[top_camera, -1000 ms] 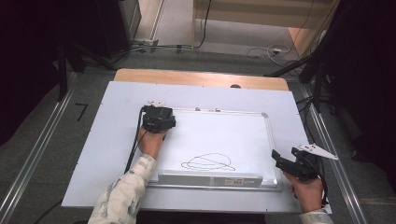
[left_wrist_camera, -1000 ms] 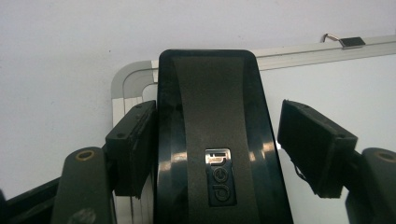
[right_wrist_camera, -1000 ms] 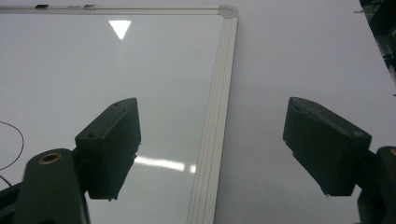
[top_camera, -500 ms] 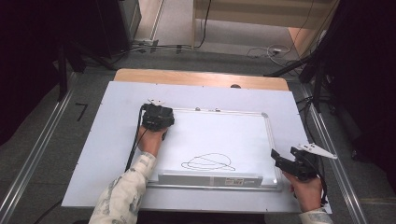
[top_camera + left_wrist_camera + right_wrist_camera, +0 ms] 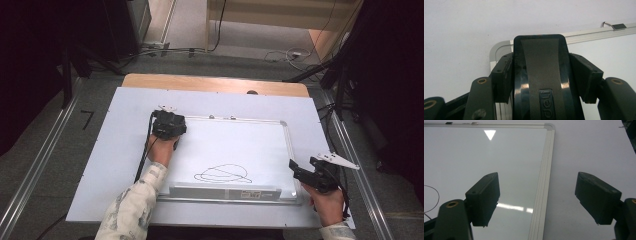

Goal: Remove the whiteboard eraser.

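Left gripper point(image 5: 541, 75): jaws just closed, now clamped on black plastic whiteboard eraser point(image 5: 541, 72); right gripper point(image 5: 541, 200) idle, jaws apart, straddling aluminium-framed whiteboard point(image 5: 547, 170) edge; wiping likely next.

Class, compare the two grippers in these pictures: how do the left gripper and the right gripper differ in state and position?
The left gripper has just closed on a black eraser; the right gripper stands wide open, holding nothing. The left gripper sits at the whiteboard's far left corner; the right gripper hovers beside its near right edge. Both have two black jaws and are hand-held.
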The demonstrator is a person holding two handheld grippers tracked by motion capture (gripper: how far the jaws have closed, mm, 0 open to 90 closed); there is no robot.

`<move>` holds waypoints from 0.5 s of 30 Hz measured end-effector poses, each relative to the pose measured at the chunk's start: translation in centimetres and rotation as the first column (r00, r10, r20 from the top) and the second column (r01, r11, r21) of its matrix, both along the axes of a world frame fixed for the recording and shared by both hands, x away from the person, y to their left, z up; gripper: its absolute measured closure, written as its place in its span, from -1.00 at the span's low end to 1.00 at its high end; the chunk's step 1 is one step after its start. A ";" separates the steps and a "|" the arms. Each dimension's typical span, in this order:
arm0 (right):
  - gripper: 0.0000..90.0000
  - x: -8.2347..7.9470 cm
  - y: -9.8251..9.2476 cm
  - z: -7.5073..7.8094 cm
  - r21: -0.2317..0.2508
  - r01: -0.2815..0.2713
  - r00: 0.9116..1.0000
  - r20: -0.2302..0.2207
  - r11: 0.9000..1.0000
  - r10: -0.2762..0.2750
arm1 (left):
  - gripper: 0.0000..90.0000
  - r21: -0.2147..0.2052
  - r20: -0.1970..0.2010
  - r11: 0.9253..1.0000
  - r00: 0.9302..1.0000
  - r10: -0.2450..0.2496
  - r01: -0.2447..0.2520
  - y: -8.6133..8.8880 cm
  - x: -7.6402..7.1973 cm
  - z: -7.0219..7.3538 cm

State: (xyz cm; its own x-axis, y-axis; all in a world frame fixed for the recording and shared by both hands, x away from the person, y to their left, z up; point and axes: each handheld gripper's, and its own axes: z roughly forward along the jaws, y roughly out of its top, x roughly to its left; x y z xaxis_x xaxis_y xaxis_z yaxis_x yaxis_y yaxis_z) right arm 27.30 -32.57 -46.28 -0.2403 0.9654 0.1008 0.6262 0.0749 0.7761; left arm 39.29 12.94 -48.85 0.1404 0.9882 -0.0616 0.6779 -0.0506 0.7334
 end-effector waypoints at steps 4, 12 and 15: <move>-0.58 -0.1 0.0 0.0 0.000 -0.002 1.000 0.003 1.000 0.002 | -0.10 0.001 -0.001 1.000 1.000 -0.002 0.002 0.0 0.0 0.1; -0.58 -0.1 0.0 0.0 0.003 0.001 1.000 0.003 1.000 -0.001 | -0.10 0.010 -0.006 1.000 1.000 -0.015 0.015 0.1 -0.1 0.1; -0.58 -0.1 0.0 0.0 0.000 0.001 1.000 0.002 1.000 -0.001 | -0.10 0.007 0.003 1.000 1.000 -0.012 0.012 0.2 -0.3 0.3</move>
State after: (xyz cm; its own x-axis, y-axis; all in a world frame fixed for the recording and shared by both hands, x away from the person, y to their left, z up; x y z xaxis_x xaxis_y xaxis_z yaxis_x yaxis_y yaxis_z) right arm 27.22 -32.61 -46.25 -0.2393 0.9657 0.1007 0.6247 0.0738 0.7774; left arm 39.04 13.13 -48.52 0.1521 0.9869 -0.0539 0.6748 -0.0638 0.7353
